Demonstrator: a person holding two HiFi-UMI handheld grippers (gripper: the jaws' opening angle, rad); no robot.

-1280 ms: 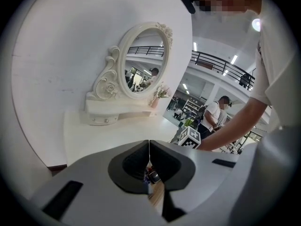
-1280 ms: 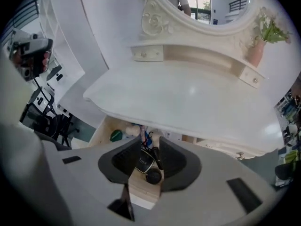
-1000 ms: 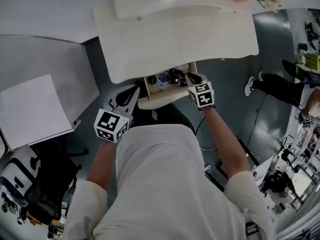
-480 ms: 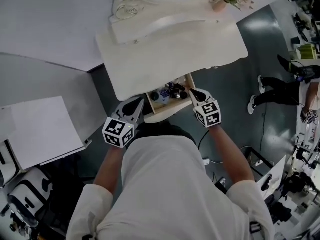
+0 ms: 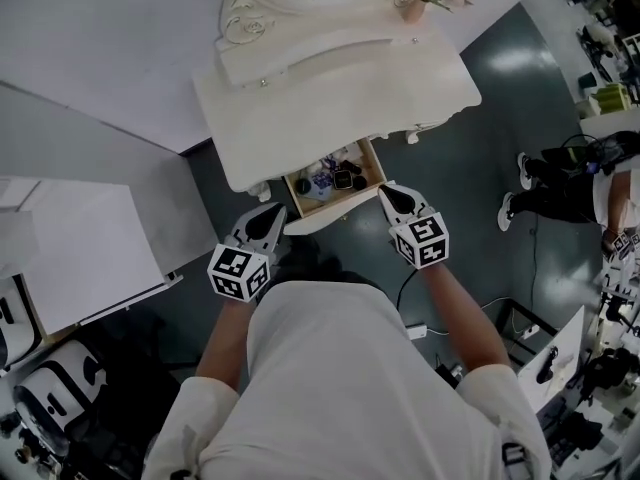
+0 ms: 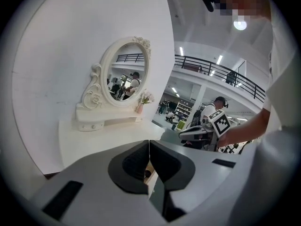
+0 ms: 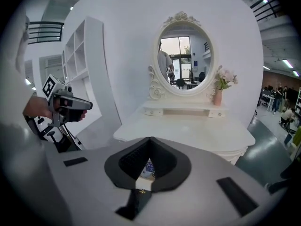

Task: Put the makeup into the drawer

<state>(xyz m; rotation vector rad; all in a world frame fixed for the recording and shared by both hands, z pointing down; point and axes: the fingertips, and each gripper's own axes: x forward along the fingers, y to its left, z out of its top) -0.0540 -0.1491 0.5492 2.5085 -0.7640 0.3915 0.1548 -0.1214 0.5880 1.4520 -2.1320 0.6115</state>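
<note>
The white dressing table (image 5: 340, 88) has its drawer (image 5: 318, 218) pulled open toward me. Several small makeup items (image 5: 335, 176) lie inside it, dark pots and a blue-patterned piece. My right gripper (image 5: 385, 190) hovers shut and empty just off the drawer's front right corner. My left gripper (image 5: 272, 211) is shut with nothing in it, beside the drawer's front left corner. In the right gripper view the closed jaws (image 7: 150, 139) point at the table, with a bit of makeup (image 7: 148, 166) showing below them. The left gripper view shows its jaws (image 6: 149, 142) closed.
An oval mirror (image 7: 185, 55) and a pink flower vase (image 5: 412, 8) stand at the back of the tabletop. A white shelf unit (image 5: 70, 248) is at the left. A cable and power strip (image 5: 415, 330) lie on the floor at the right, and a person (image 5: 560, 173) stands farther right.
My right gripper has drawn back out of the drawer and risen. The left gripper has shifted toward the drawer's front left corner. The makeup stays in the drawer.
</note>
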